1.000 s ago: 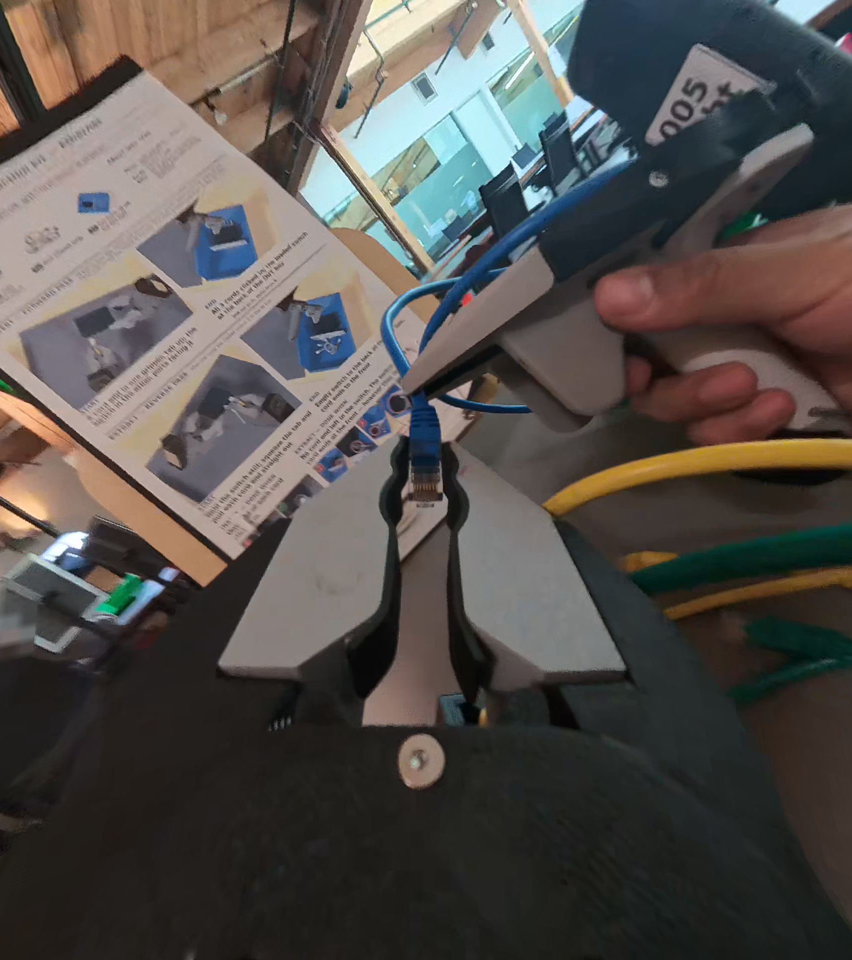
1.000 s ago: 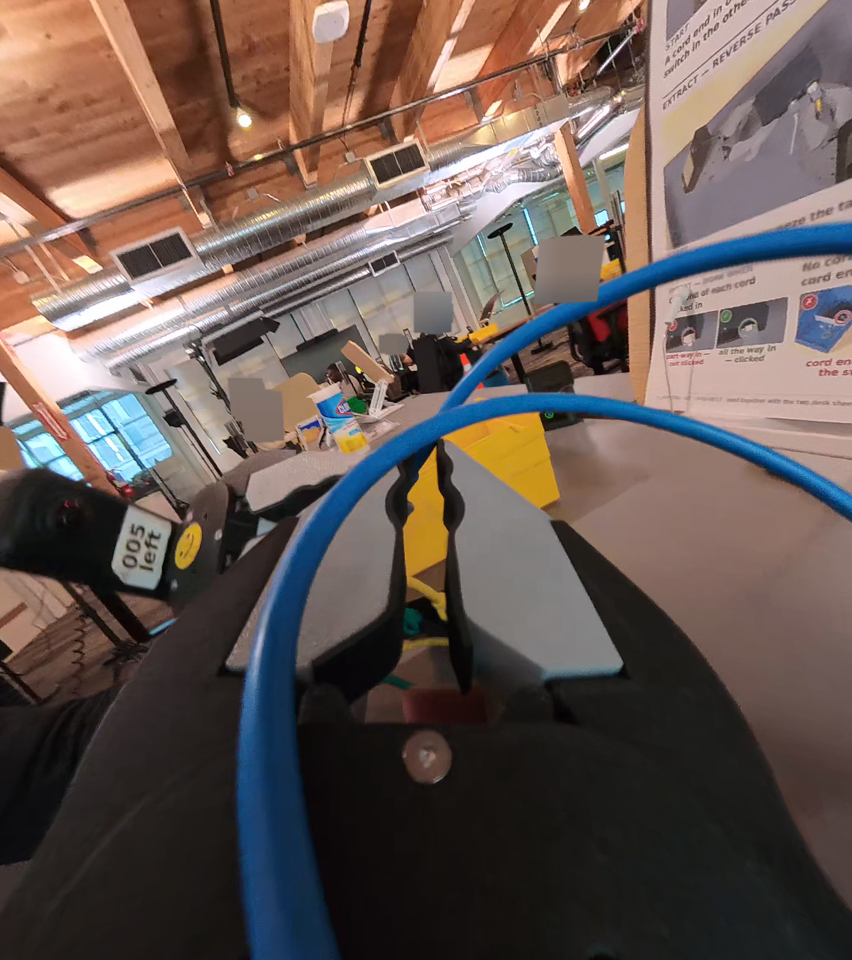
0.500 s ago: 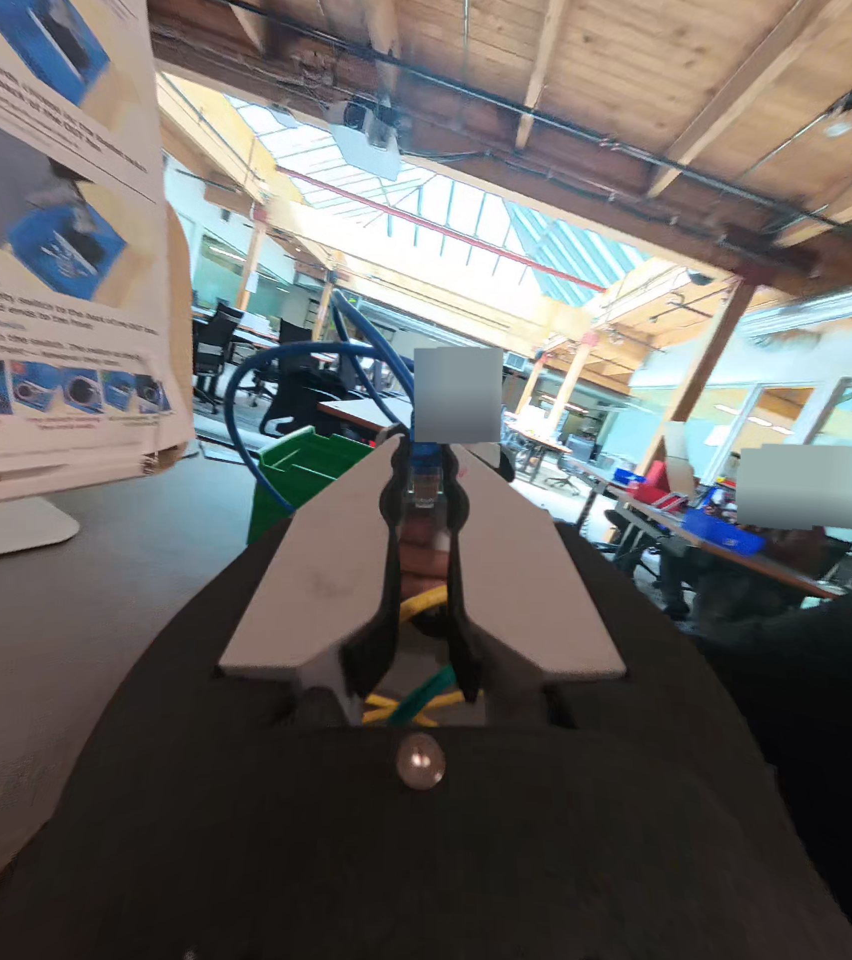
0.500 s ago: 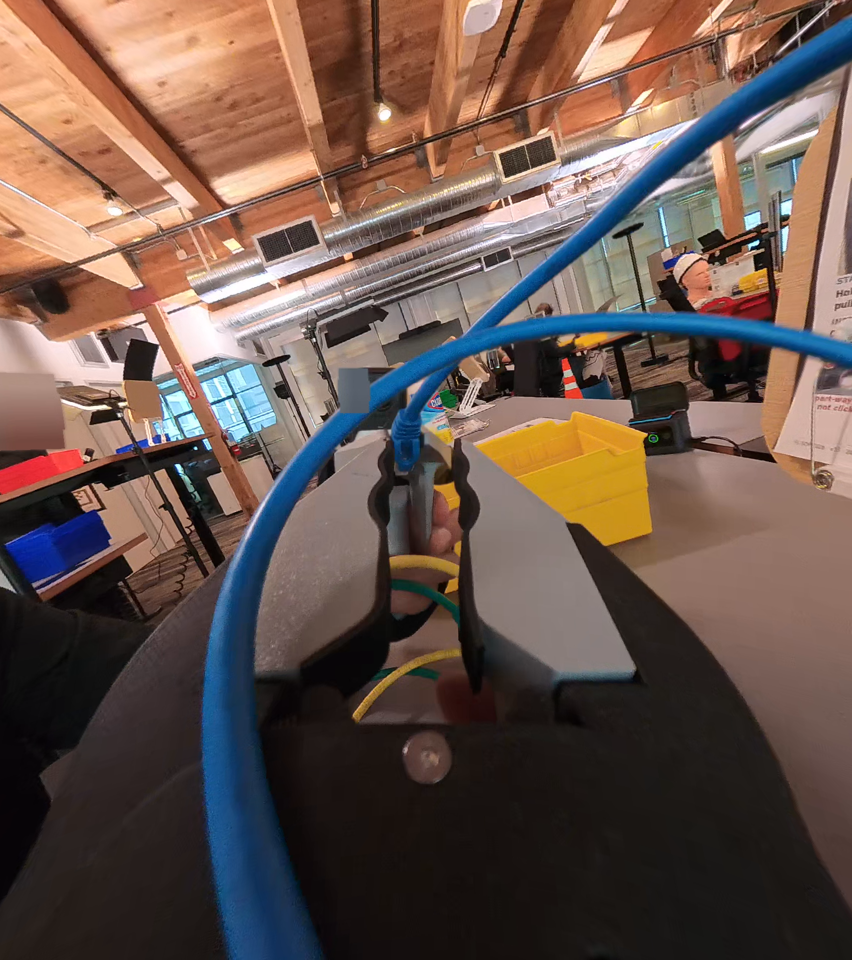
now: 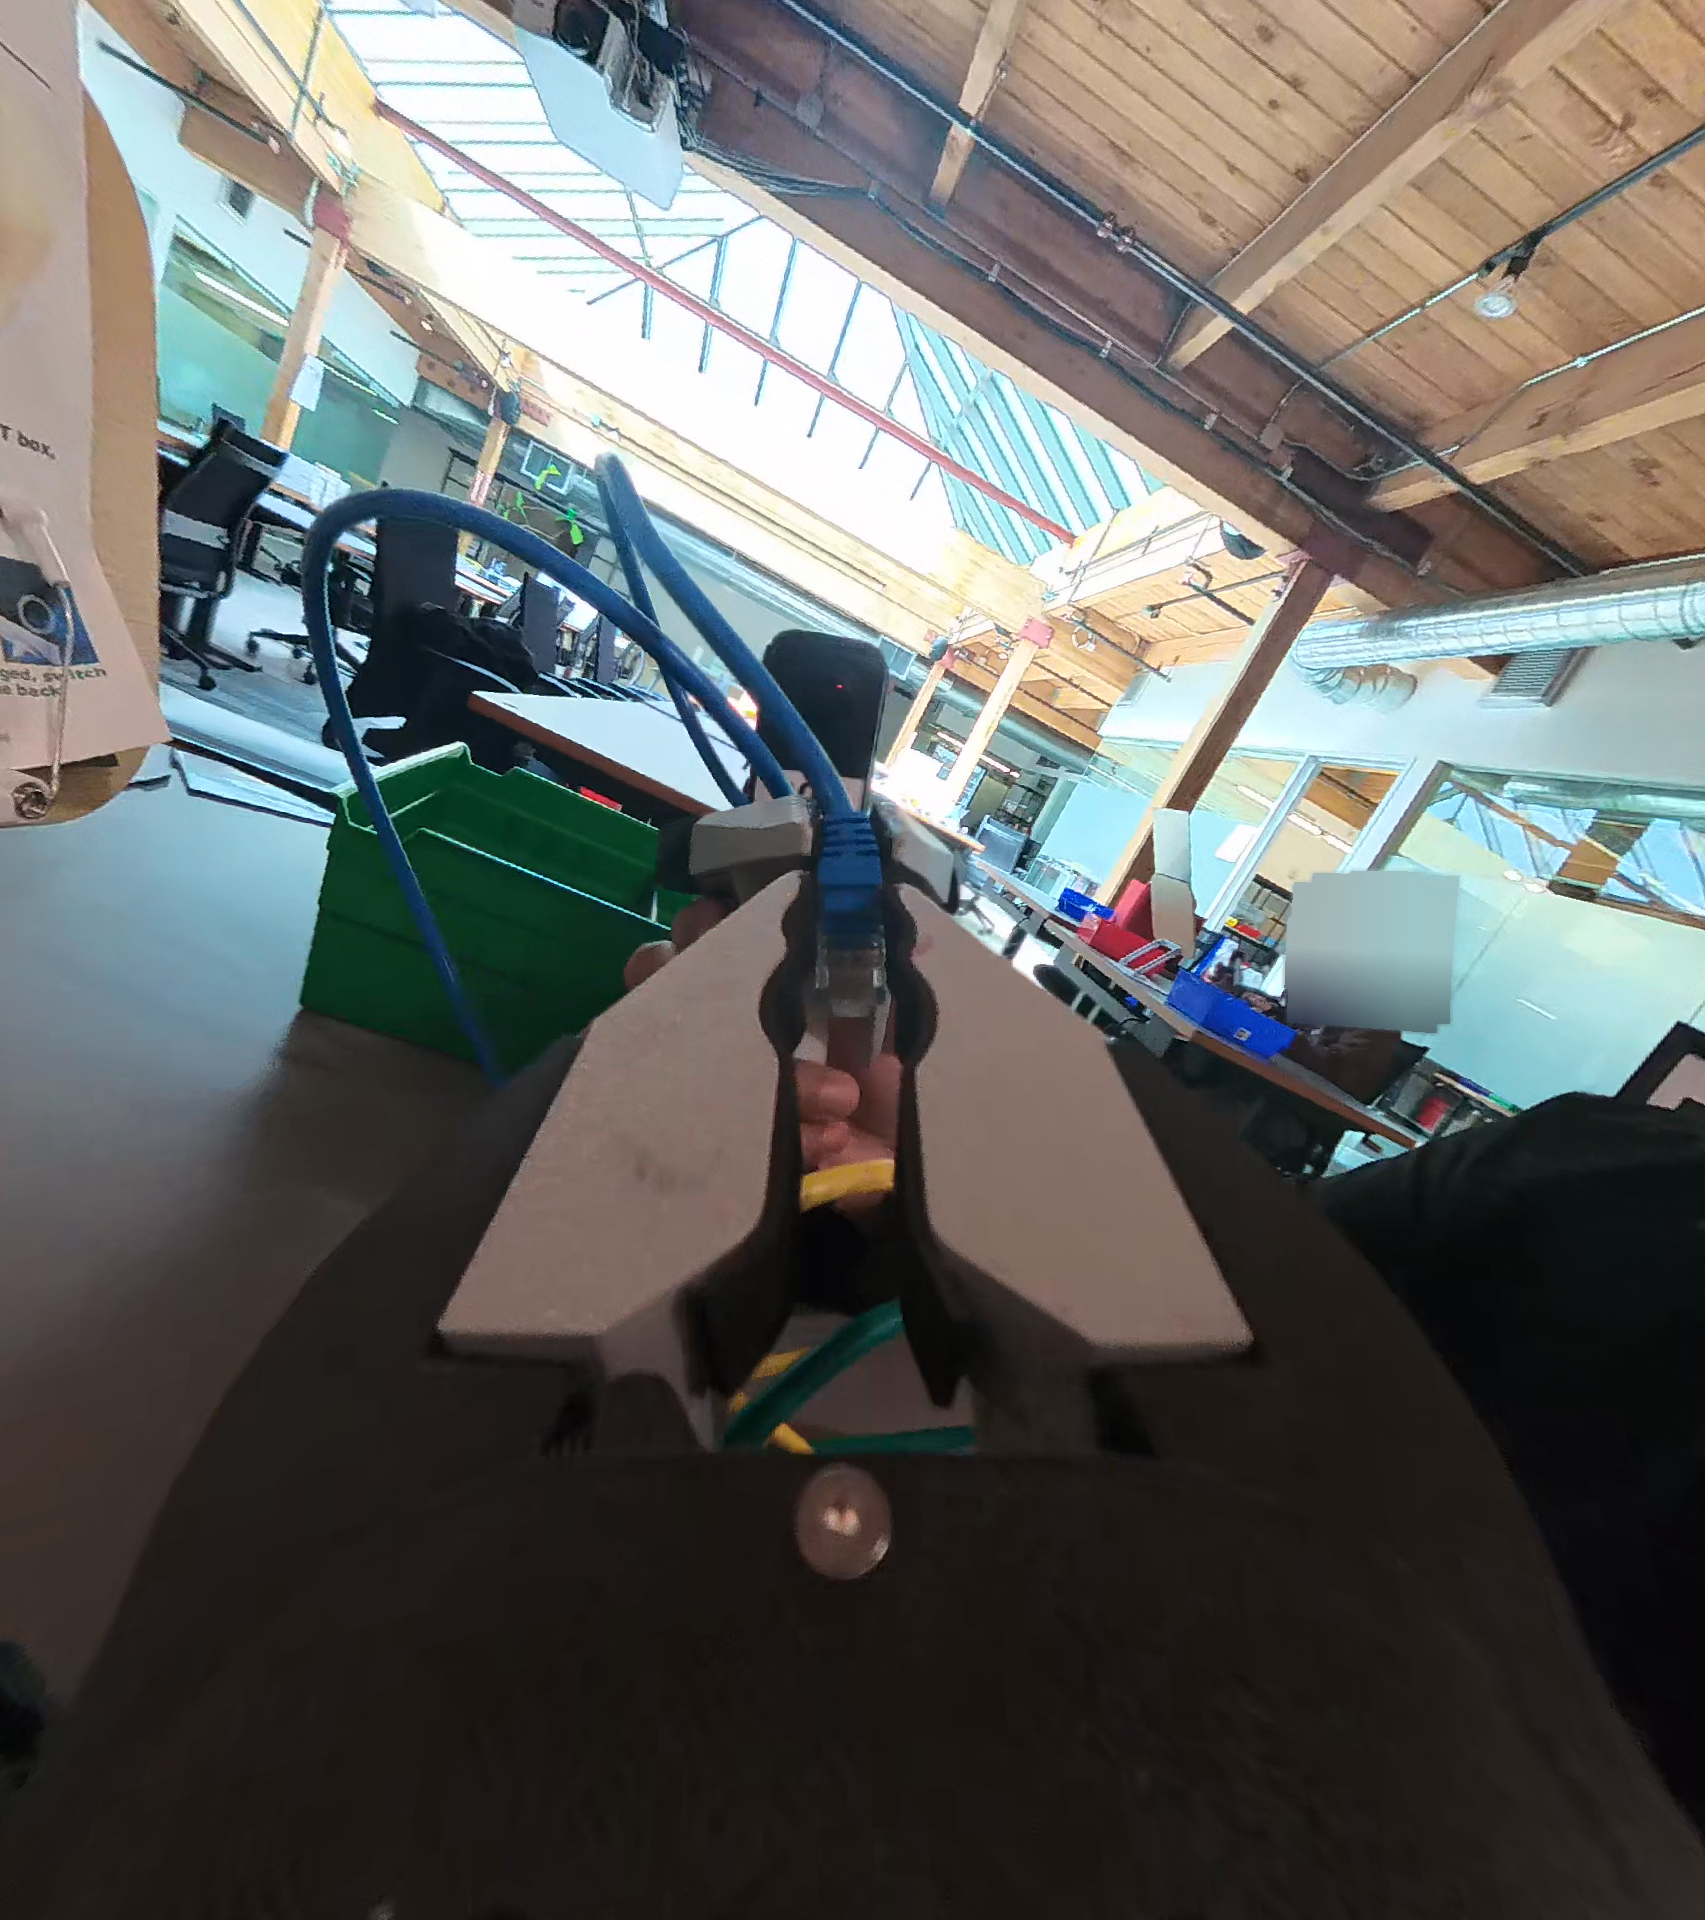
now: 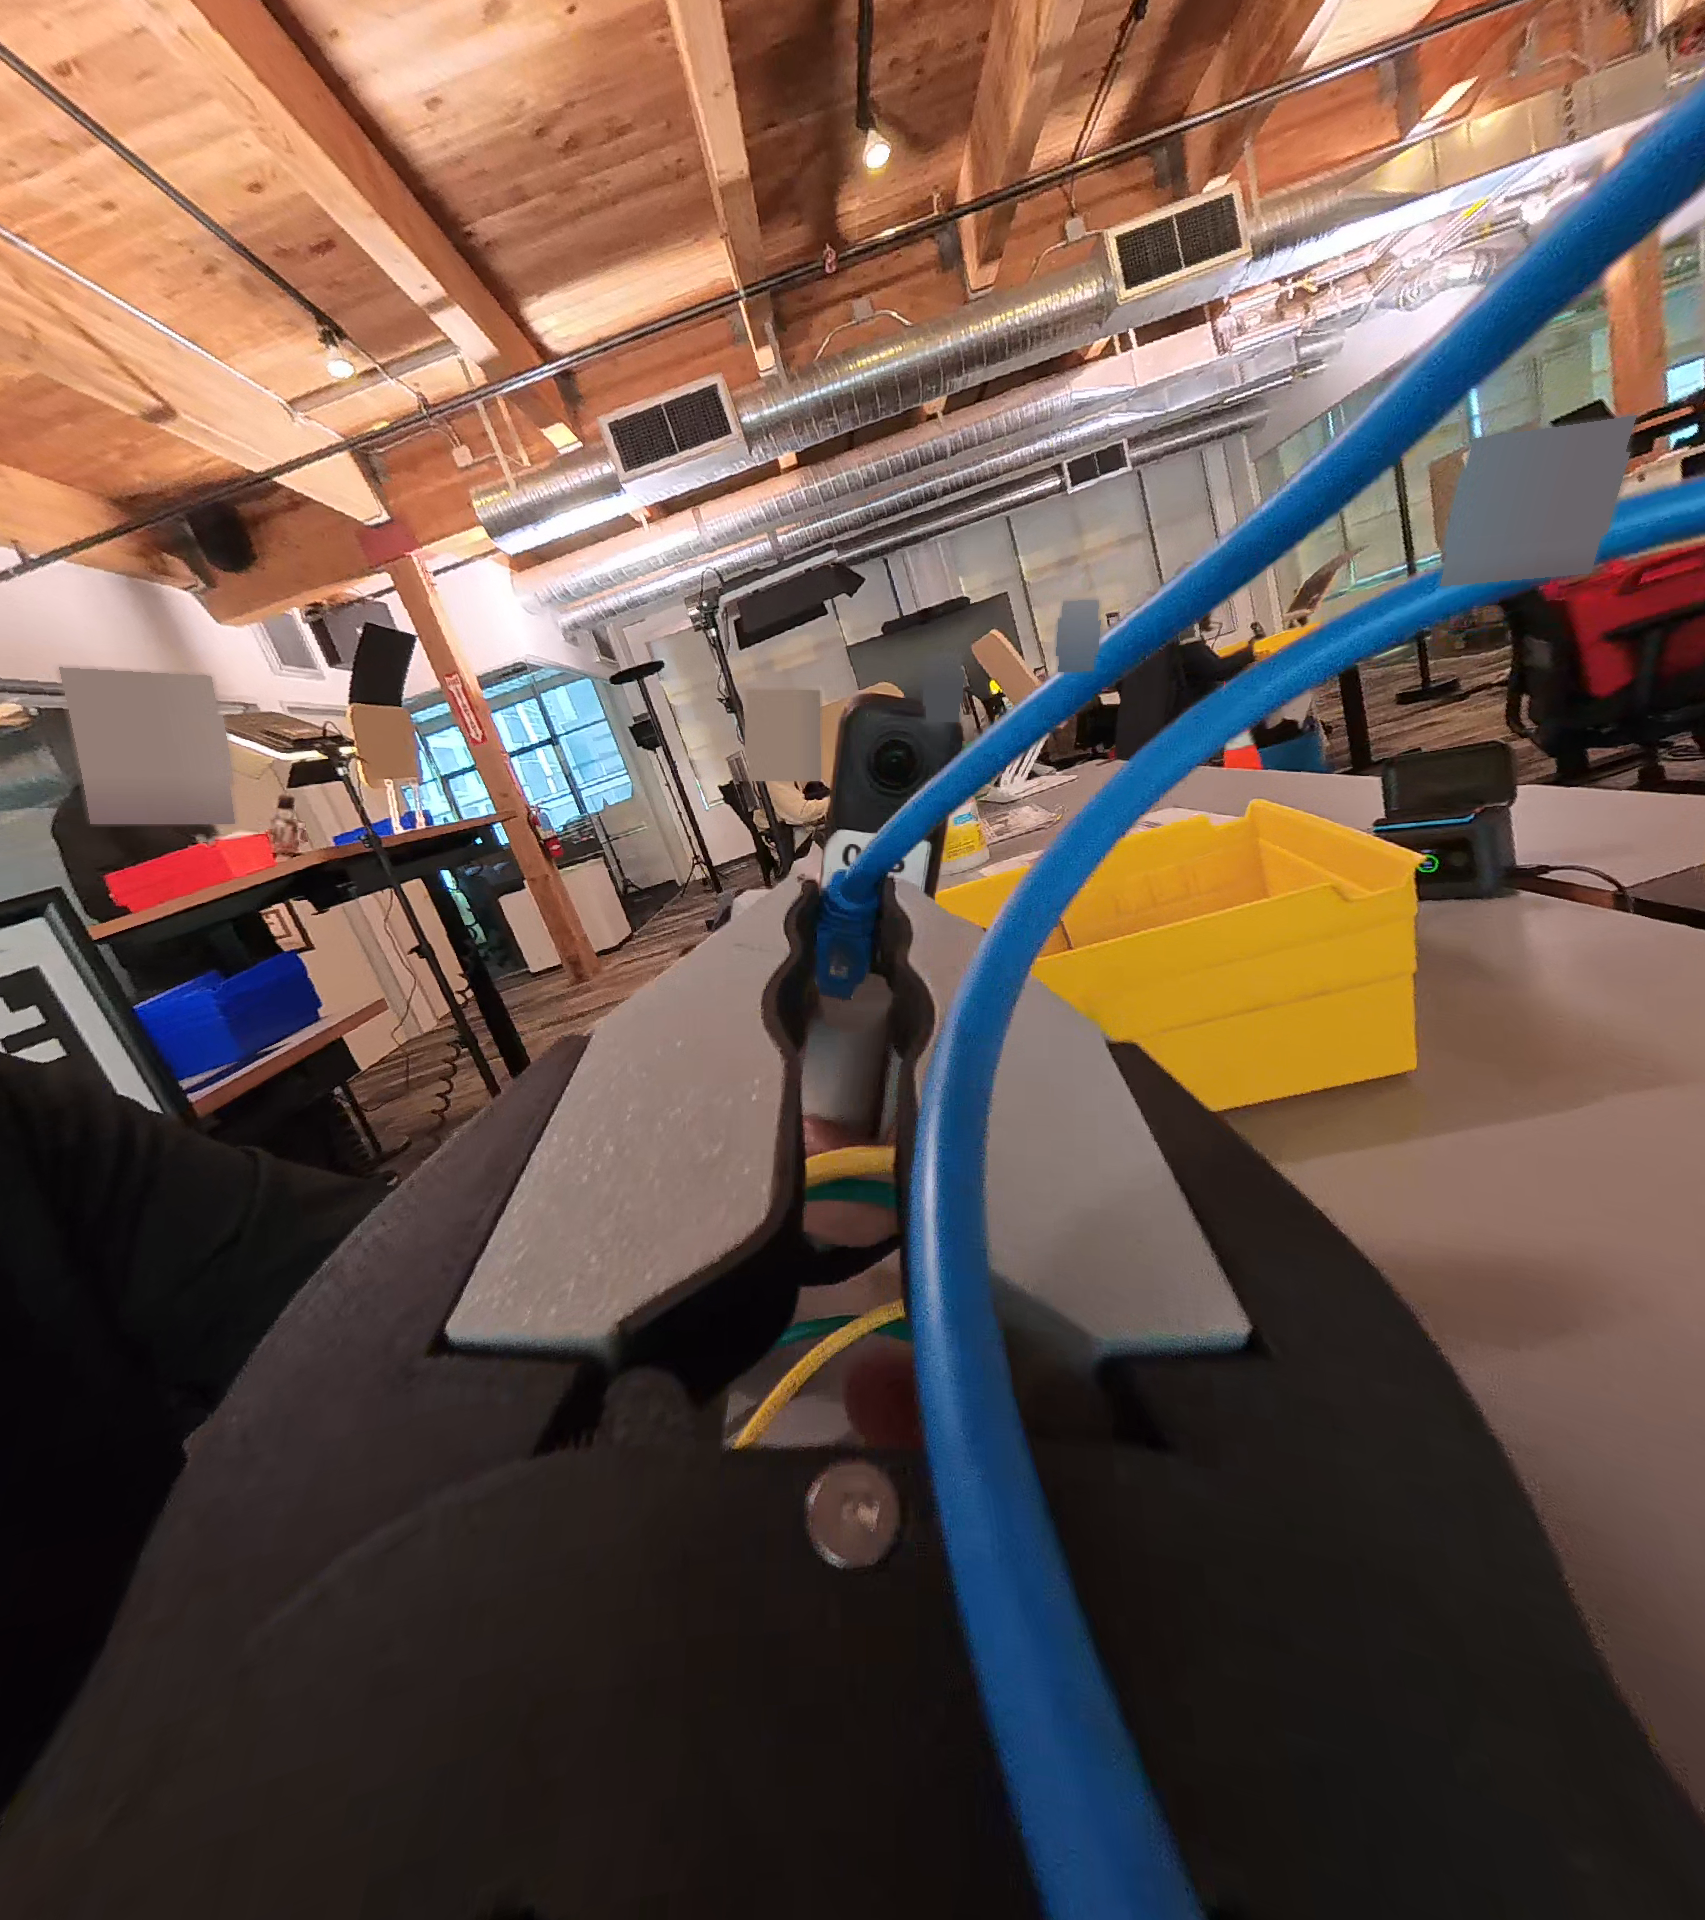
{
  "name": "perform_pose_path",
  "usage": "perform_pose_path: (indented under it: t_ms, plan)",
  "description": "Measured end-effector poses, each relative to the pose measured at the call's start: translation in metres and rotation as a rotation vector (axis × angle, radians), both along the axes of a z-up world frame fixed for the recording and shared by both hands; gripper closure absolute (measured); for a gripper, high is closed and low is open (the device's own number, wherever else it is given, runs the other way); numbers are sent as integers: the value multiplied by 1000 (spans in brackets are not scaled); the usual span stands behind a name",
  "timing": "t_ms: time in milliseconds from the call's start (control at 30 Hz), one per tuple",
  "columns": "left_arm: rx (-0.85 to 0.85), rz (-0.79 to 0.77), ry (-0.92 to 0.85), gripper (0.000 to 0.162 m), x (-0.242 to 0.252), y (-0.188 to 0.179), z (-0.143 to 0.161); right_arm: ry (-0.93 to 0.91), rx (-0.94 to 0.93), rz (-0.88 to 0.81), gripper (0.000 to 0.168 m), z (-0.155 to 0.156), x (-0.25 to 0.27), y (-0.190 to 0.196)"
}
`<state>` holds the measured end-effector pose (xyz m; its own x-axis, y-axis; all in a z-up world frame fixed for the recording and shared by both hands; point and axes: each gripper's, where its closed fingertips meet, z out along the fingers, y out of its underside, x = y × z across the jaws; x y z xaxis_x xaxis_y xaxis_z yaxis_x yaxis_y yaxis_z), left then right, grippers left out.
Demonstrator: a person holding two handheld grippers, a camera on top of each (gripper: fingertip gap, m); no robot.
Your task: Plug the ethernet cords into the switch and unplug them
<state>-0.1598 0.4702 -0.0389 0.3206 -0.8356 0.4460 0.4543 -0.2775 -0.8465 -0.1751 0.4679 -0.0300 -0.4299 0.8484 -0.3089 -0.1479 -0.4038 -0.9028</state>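
Grey table (image 6: 1513, 1174): we saw it carrying a yellow plastic bin (image 6: 1232, 956) in the right wrist view and a green plastic bin (image 5: 474, 904) in the left; no switch showed in either view.
Blue ethernet cord (image 6: 941, 1195): it arched in a long loop above the table, springy enough to hold its curve unsupported; we judged it light and flexible along its length but inclined to twist the end it feeds.
Left gripper (image 5: 853, 987): its grey fingers were closed on the clear plug and blue boot (image 5: 850, 868) of the cord's end, plug pointing back toward the camera.
Right gripper (image 6: 848, 966): it was closed on the same blue boot, facing the left gripper, so both held one end.
Clear plug (image 5: 850, 971): we judged it rigid, small and slippery, its latch tab fragile.
Where to hold: on the ribbed boot just behind the plug, we thought, leaving the tab free.
Yellow and green cords (image 5: 827, 1392): they lay loose on the table below.
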Motion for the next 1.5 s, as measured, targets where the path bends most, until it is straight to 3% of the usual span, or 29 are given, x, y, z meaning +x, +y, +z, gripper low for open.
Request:
perform_pose_path:
  t_ms: [300,500,700,833,933,1100,1267,1367,1500]
  plan:
    - [102,210,215,149,-11,8,-5,-27,51,-109,161,-3,0,13]
    - [118,264,300,145,-17,11,-10,-26,34,-137,160,-3,2,21]
    - [105,382,455,114,-47,11,-17,-32,26,-193,159,-6,4,34]
    - [69,360,645,86,-54,5,-44,-52,32,-212,158,-11,3,40]
    - [26,366,738,88,-65,-4,-54,-57,34,-219,158,-14,4,44]
    - [-28,388,886,85,-64,-14,-45,-63,1,-196,157,-17,4,48]
    - [-217,425,1133,80,-86,-30,-99,-66,17,-210,157,-18,6,49]
    - [-180,600,1132,80,-89,-33,-116,-60,2,-201,157,-17,6,49]
    - [-56,882,1289,101,-99,-26,-134,-62,12,-193,157,-17,5,45]
